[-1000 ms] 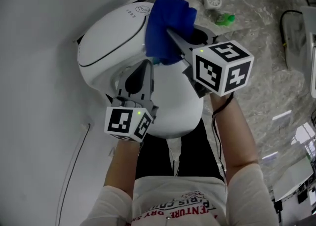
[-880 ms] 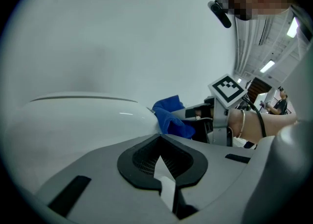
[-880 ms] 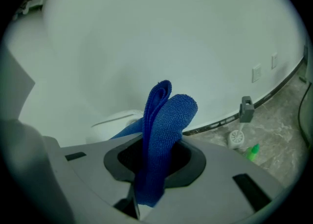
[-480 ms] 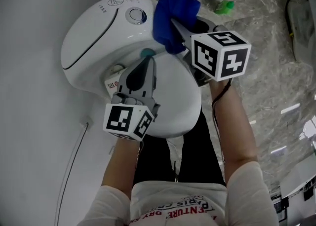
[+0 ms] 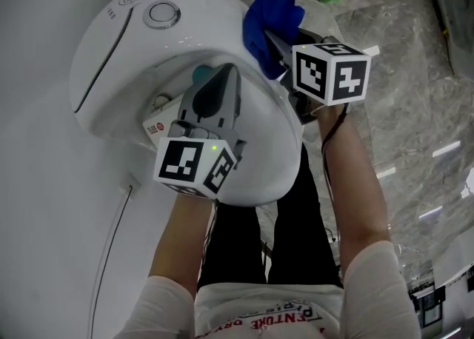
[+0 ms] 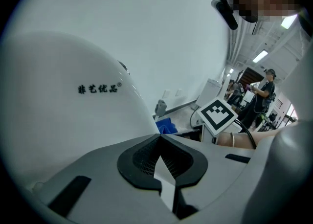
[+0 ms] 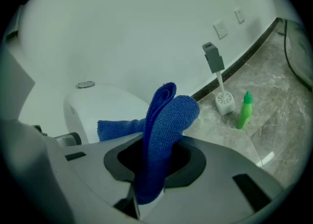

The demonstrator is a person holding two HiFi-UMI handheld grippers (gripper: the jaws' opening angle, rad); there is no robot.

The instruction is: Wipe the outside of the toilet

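The white toilet [image 5: 118, 49] fills the upper left of the head view, with its round flush button [image 5: 161, 13] on the tank and its lid [image 5: 263, 152] shut. My right gripper [image 5: 272, 40] is shut on a folded blue cloth [image 5: 270, 15], held at the toilet's right side behind the lid. The right gripper view has the cloth [image 7: 168, 115] standing up out of the right gripper [image 7: 155, 167], with the tank [image 7: 105, 105] behind it. Over the back of the lid, my left gripper [image 5: 226, 75] is shut and holds nothing. The left gripper [image 6: 159, 139] faces the toilet's white wall [image 6: 73, 100].
A toilet brush in its holder [image 7: 222, 98] and a green bottle [image 7: 243, 110] stand on the marble floor by the curved wall, right of the toilet. A thin cable [image 5: 111, 249] runs down at the left. The person's legs are against the bowl's front.
The right gripper has carried the blue cloth rightward off the tank top, away from the flush button, to the toilet's right side. The left gripper has stayed over the lid's back.
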